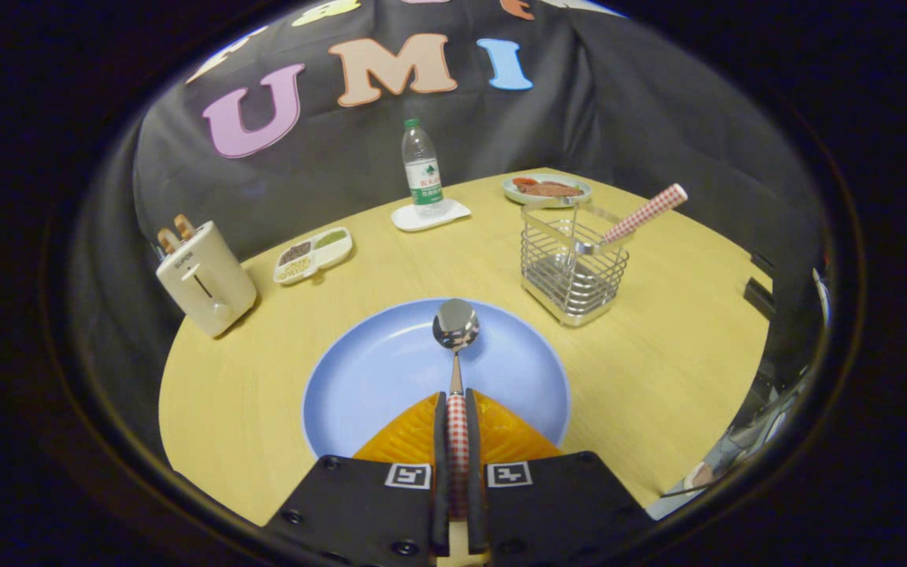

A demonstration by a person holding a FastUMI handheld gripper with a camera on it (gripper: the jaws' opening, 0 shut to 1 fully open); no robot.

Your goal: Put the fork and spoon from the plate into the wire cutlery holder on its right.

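My gripper [457, 405] is shut on the spoon [456, 331], both fingers pressing on its red-checked handle. The spoon's steel bowl points ahead of the fingers over the blue plate [375, 378]. Whether the spoon rests on the plate or hangs just above it I cannot tell. Beyond and to the right of the plate stands the wire cutlery holder [574, 272]. The fork [642, 214] leans inside it, its red-checked handle sticking out up and to the right.
A cream toaster [205, 277] stands far left on the round yellow table [658, 354]. Behind the plate lie a divided snack dish [313, 254] and a water bottle [422, 169] on a white coaster. A small plate of food [546, 188] sits behind the holder.
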